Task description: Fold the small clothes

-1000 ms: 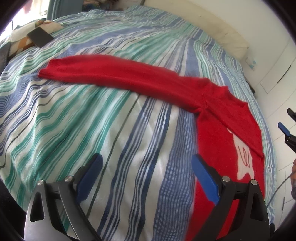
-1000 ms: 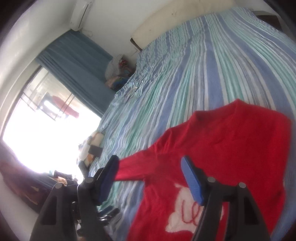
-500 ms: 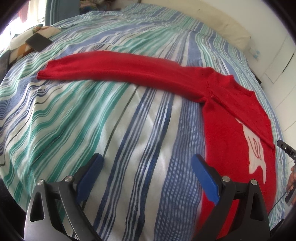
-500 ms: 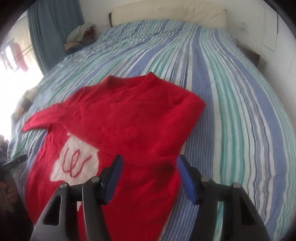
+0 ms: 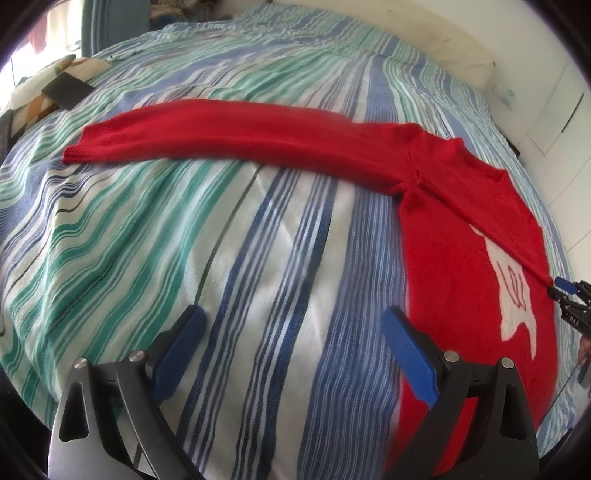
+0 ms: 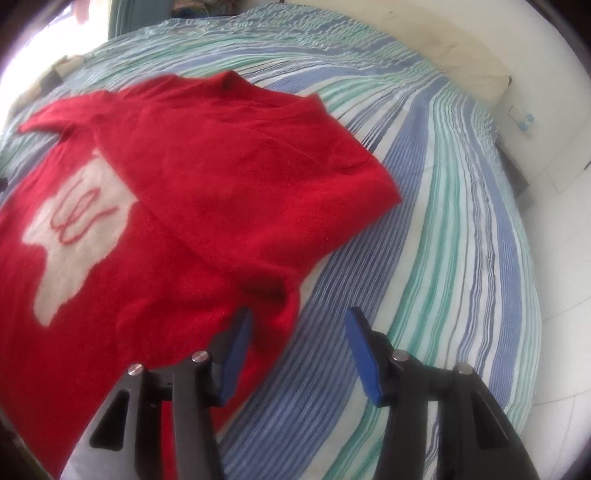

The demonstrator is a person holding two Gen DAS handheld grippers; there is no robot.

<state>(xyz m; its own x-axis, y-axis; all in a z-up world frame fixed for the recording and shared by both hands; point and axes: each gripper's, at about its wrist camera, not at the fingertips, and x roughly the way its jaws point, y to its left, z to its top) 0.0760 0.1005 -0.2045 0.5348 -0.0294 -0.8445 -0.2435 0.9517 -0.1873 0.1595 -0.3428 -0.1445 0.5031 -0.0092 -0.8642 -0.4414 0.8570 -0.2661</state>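
Note:
A red sweater (image 5: 461, 236) with a white patch (image 6: 74, 229) on its chest lies flat on the striped bed (image 5: 221, 240). One sleeve (image 5: 229, 133) stretches out to the left. The other sleeve (image 6: 240, 192) is folded slantwise across the chest. My left gripper (image 5: 291, 350) hangs open over bare sheet, its right finger near the sweater's side edge. My right gripper (image 6: 299, 354) points down at the folded sleeve's end and the sweater's right edge. Its jaws are closing, red cloth lies partly between them, and the pads do not press it. The right gripper (image 5: 557, 288) also shows at the left wrist view's right edge.
A dark flat device (image 5: 68, 90) rests on a patterned pillow at the bed's far left. A cream headboard cushion (image 6: 469, 70) and white wall close the far side. White cupboard doors (image 5: 554, 122) stand to the right. A blue curtain (image 5: 114, 22) hangs at the back.
My right gripper has rolled upright and dropped towards the sweater's right edge, with its jaws narrower. In the left wrist view it has sunk to the folded sleeve's end. The left gripper has hardly moved.

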